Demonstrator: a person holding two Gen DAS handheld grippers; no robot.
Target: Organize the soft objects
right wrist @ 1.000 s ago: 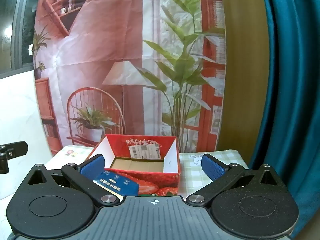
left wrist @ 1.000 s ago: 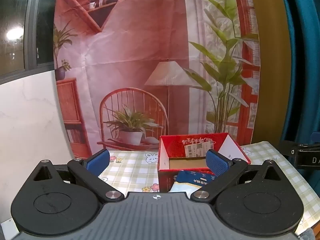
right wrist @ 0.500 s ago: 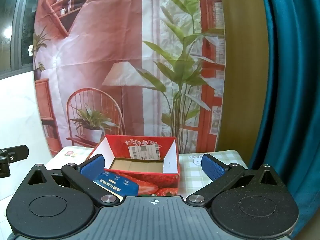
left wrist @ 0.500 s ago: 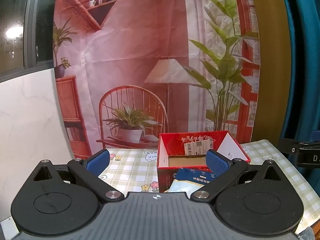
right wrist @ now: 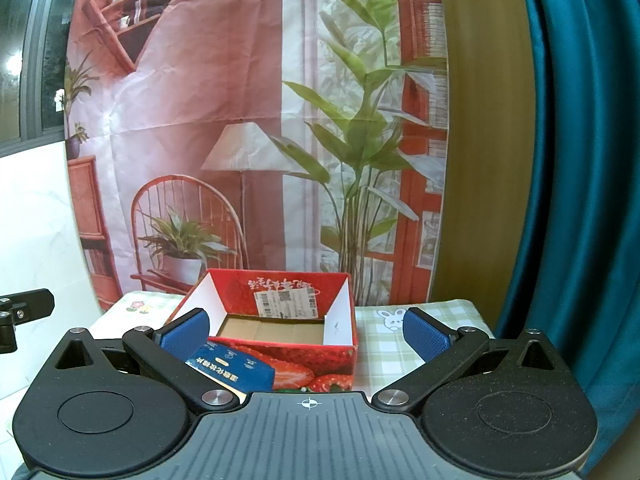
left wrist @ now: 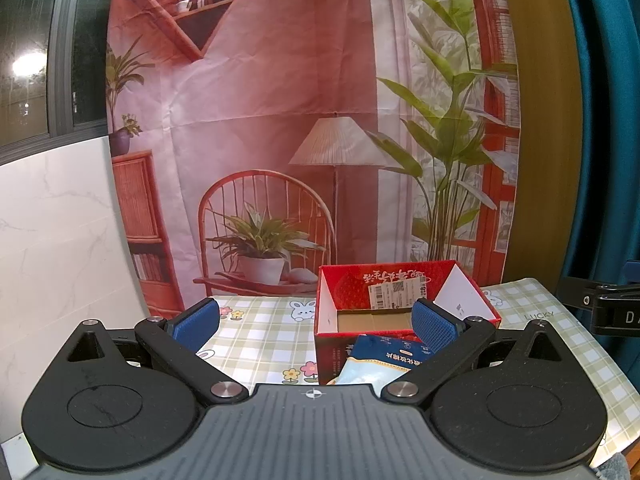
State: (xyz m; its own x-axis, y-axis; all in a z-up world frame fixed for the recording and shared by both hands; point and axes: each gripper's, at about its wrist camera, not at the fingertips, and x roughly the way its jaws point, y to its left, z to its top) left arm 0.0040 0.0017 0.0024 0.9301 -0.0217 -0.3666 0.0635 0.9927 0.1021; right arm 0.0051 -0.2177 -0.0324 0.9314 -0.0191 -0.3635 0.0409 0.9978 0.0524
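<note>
The blue soft packet (left wrist: 386, 362) lies low and ahead of both grippers, propped against the near wall of the red strawberry box (left wrist: 404, 304), outside it. From the left gripper (left wrist: 316, 322) the packet sits toward the right finger (left wrist: 434, 322), partly behind that finger's arm; from the right gripper (right wrist: 306, 334) the same packet (right wrist: 236, 368) sits just behind and below the left finger (right wrist: 186, 332). Its long axis appears to run diagonally, rising toward the box, though its lower end is hidden by the gripper bodies in both views. Which hand is nearer cannot be told; in either view the packet lies off-centre, so a sideways shift seems needed before closing. Both pairs of fingers are spread wide with nothing between them. The packet looks flat, glossy and pliable: dark blue at the top, pale blue below, with white printed text. The box stands open and appears empty on the checked tablecloth (left wrist: 260, 332).
</note>
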